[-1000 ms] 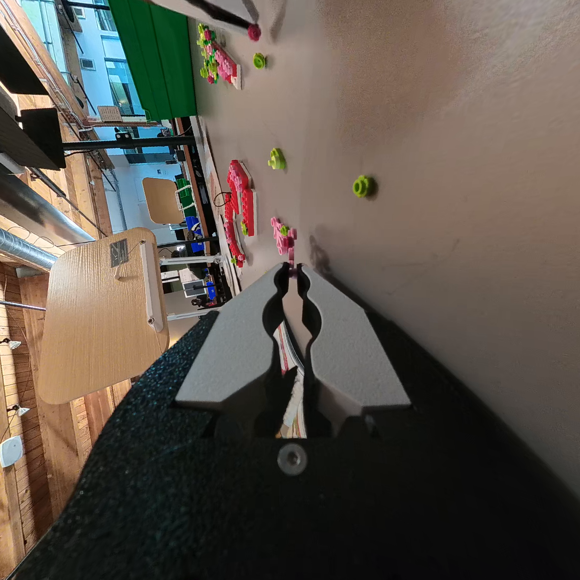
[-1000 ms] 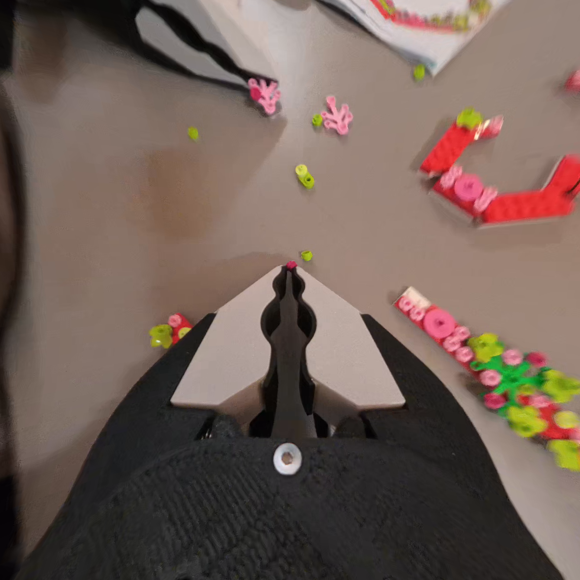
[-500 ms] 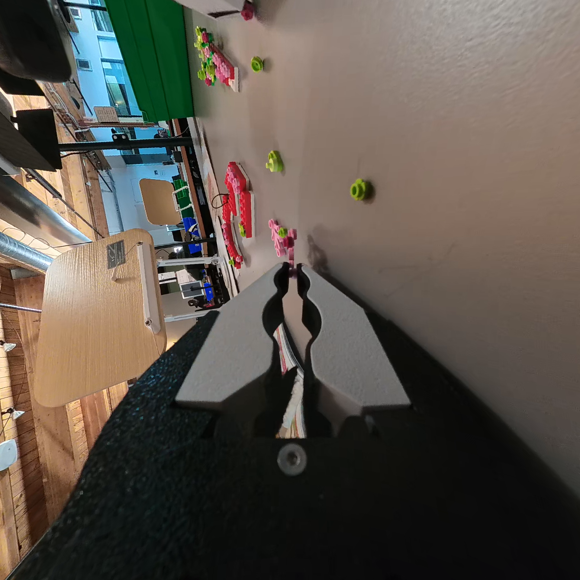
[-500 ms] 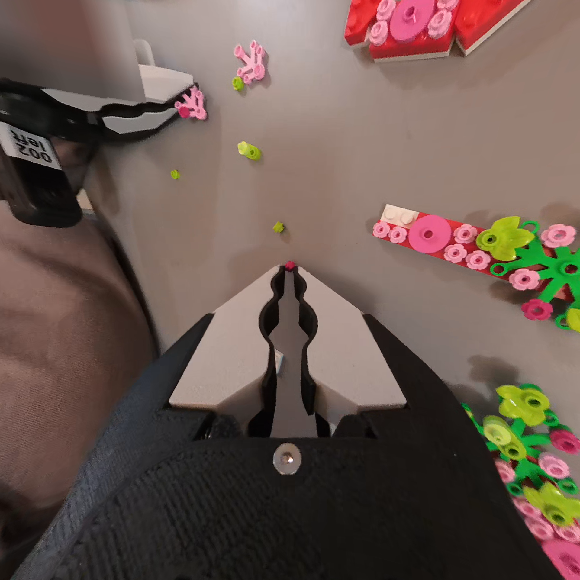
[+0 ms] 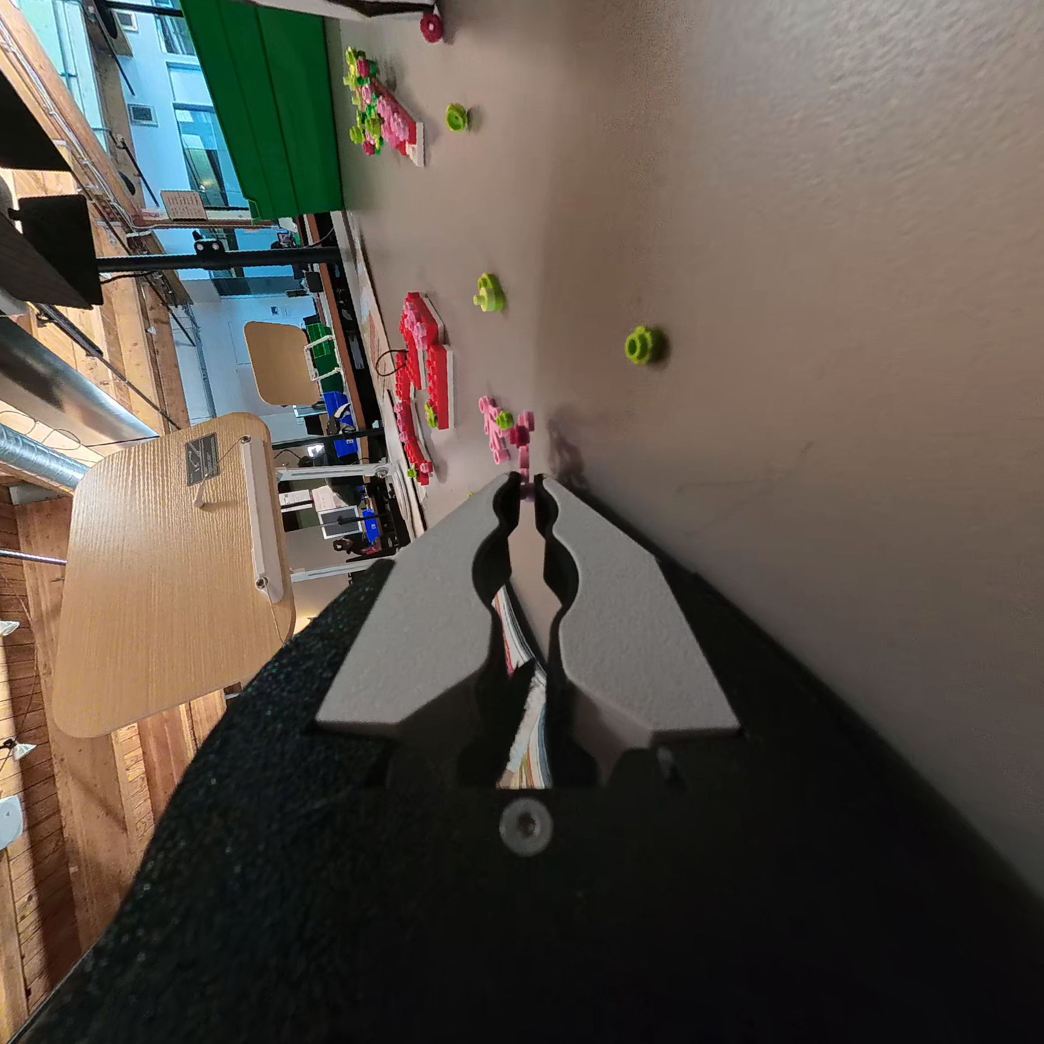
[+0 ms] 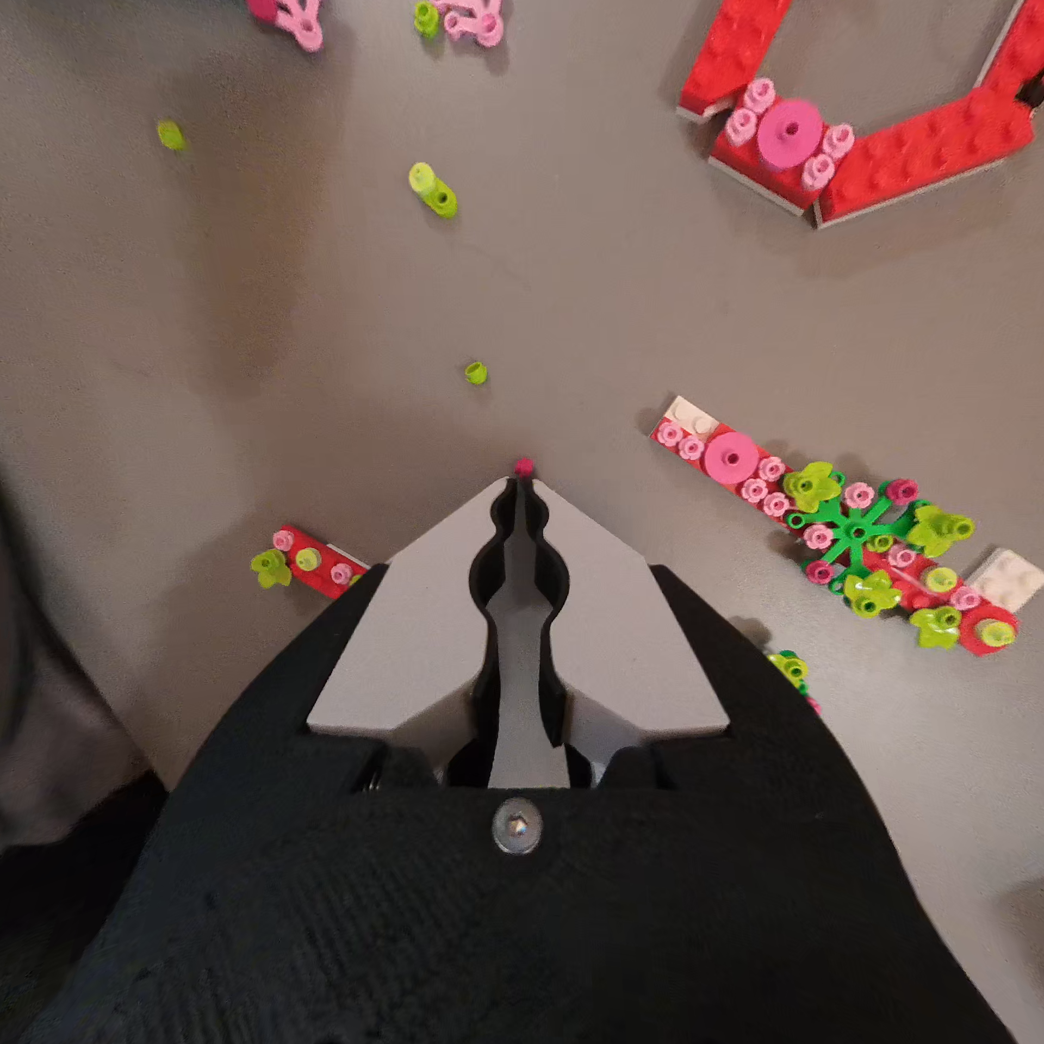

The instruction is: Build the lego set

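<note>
A tiny magenta flower stud sat pinched at the very tips of the right gripper, its jaws drawn narrow around it, held above the grey table. The left gripper was likewise nearly closed, nipping the stem of a pink branching sprig that carried a darker magenta flower, low beside the table surface.

In the right wrist view, to the right of the stud lay a long red strip dressed with pink flowers, a big pink disc, lime leaves and a green stem piece, white plates at both ends. Near left of the gripper was a short red piece with lime and pink bits. Farther off, at the upper right, an angled red frame bore a pink disc ringed by pale flowers. Loose lime studs dotted the middle of the table, with a lime double piece beyond, and another pink sprig at the far edge.

In the left wrist view, a wooden chair back and a green board stood past the table.
</note>
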Demonstrator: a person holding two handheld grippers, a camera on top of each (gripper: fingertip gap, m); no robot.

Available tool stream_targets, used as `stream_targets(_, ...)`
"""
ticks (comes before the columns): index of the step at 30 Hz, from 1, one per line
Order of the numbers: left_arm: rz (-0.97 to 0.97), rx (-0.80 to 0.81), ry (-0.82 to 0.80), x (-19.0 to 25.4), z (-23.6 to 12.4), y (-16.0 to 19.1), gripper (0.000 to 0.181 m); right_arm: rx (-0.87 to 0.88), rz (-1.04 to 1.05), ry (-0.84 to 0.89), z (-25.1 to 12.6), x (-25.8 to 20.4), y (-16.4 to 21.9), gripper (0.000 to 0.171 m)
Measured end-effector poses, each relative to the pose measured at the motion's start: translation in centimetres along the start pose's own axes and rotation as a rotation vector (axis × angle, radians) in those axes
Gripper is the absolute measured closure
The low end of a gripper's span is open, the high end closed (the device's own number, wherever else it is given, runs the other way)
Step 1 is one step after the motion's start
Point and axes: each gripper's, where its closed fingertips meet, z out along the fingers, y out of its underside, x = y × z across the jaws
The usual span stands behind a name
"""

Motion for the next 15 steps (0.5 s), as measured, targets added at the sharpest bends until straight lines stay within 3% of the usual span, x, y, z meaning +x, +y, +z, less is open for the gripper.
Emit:
stream_targets(9,0.0,0.001,0.004,0.1,0.03,-0.1,0.179,0.027,-0.253,0.181,-0.23,-0.19,-0.09,0.162)
stream_targets(15,0.001,0.006,0.007,0.19,0.06,-0.27,0.179,0.073,-0.579,0.349,-0.59,-0.1,-0.22,0.156)
